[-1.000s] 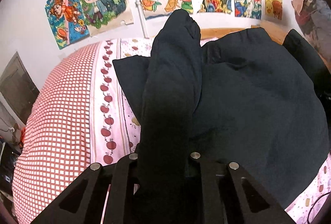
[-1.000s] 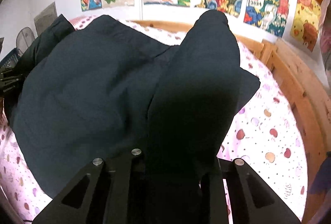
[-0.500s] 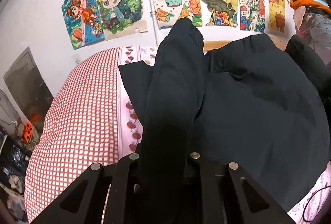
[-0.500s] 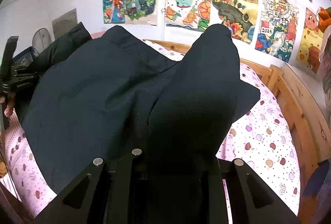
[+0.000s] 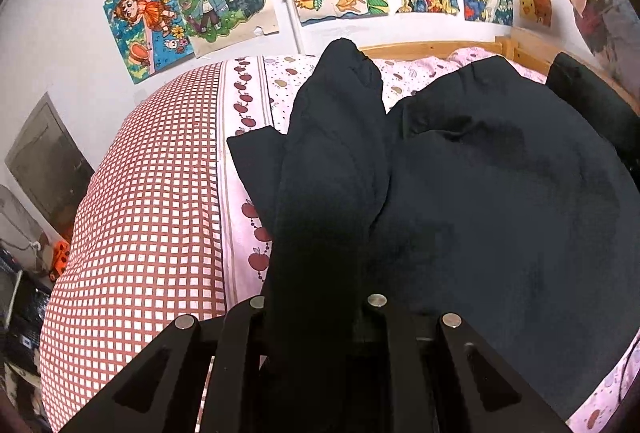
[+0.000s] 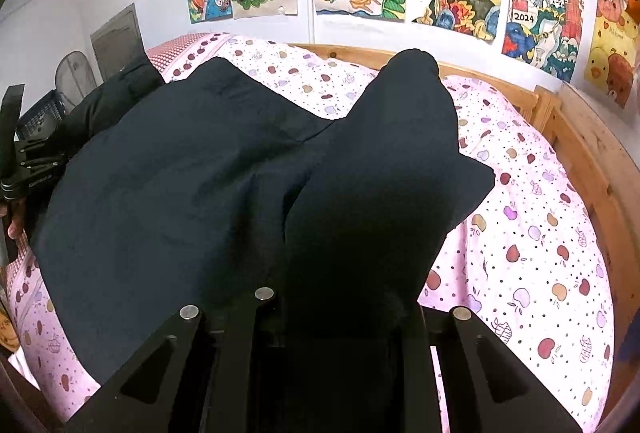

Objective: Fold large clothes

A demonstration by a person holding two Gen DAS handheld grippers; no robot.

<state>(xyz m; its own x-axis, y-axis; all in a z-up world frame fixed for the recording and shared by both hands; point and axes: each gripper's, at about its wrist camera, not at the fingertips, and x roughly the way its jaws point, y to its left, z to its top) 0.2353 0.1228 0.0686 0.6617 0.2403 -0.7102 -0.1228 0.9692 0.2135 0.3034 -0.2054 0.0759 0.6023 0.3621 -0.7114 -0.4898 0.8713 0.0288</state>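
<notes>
Holding the dark garment (image 5: 500, 201) above the bed (image 5: 152, 217): left tongs (image 5: 320, 297) and right tongs (image 6: 340, 297) each clamped on fabric; fold barely begun, judging by the spread cloth.

Dark garment (image 5: 500, 201) now lower over bedsheet (image 5: 248, 101).

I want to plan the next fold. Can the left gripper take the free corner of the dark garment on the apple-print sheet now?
Probably not: the left gripper is shut on the dark garment, so it must let go first. The corner itself lies uncovered.

Dark navy garment (image 5: 500, 201) on pink apple-print sheet (image 6: 532, 233) beside red-checked quilt (image 5: 148, 201)
</notes>
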